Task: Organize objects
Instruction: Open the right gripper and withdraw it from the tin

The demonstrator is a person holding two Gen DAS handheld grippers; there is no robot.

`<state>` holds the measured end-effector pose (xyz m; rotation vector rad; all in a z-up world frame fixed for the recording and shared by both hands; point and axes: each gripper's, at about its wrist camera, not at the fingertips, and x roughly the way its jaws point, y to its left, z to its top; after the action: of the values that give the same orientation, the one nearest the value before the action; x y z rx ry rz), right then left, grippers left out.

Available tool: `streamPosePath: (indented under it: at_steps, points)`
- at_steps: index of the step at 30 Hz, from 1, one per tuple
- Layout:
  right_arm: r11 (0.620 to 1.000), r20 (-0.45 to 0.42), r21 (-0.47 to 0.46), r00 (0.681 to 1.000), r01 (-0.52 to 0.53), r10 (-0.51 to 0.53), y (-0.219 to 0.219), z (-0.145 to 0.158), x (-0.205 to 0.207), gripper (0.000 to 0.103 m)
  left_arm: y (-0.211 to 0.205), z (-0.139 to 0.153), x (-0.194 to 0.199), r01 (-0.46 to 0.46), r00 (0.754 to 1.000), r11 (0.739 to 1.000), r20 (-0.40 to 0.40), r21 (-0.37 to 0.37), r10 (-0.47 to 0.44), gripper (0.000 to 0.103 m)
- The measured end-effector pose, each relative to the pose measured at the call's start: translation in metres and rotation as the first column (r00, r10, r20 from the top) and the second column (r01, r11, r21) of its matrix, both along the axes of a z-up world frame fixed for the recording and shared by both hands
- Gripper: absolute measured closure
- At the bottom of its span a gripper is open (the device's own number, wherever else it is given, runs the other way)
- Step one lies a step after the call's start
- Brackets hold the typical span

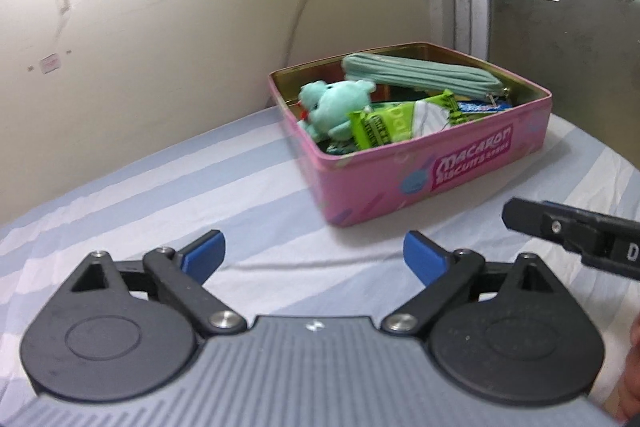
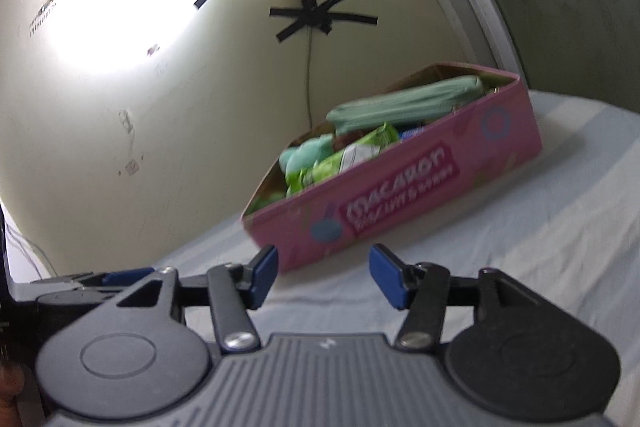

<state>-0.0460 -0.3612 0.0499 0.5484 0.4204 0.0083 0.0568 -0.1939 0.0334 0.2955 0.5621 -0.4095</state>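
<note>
Pink biscuit tin (image 1: 432,167), lidless, resting on the striped bedsheet (image 1: 160,195) close to the cream wall (image 1: 160,27); all positions below are given relative to this tin. Inside it, toward the wall side, lies a mint-green zip pouch (image 1: 420,75), propped across the other contents; at the tin's left end sits a teal plush toy (image 1: 332,107), with a bright green snack packet (image 1: 400,123) against its near wall and a blue wrapper (image 1: 480,106) just behind that. The items appear gathered here to keep the sheet tidy (a judgement: the sorting looks largely done). In front of the tin, the left gripper (image 1: 314,255) hovers with its blue pads spread wide, holding nothing. The right gripper (image 2: 323,275), nearer the tin's front wall, is likewise spread and empty (its view is blurred). Both face the tin, presumably to keep it in reach.
</note>
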Motion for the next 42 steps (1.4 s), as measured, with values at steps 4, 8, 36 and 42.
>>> streamPosePath:
  at_steps: [4,8,36,42]
  points:
    - [1.0,-0.022,-0.014,0.999,-0.023,0.023,0.014,-0.002,-0.008,0.042,0.01,-0.002,-0.013,-0.02,1.0,1.0,0.023,0.003,0.02,0.002]
    - [0.999,-0.028,-0.037,0.999,-0.036,0.035,0.026,-0.002,-0.014,0.035,0.018,-0.001,-0.022,-0.043,0.998,0.999,0.04,-0.003,0.044,0.0]
    - [0.997,-0.038,-0.073,0.999,-0.037,0.034,0.045,0.0,-0.022,0.025,0.036,-0.006,-0.034,-0.098,0.994,0.995,0.042,-0.019,0.099,0.0]
    - [0.997,-0.044,-0.072,0.999,-0.034,0.031,0.046,-0.002,-0.021,0.024,0.038,-0.008,-0.033,-0.118,0.992,0.993,0.039,-0.02,0.119,0.0]
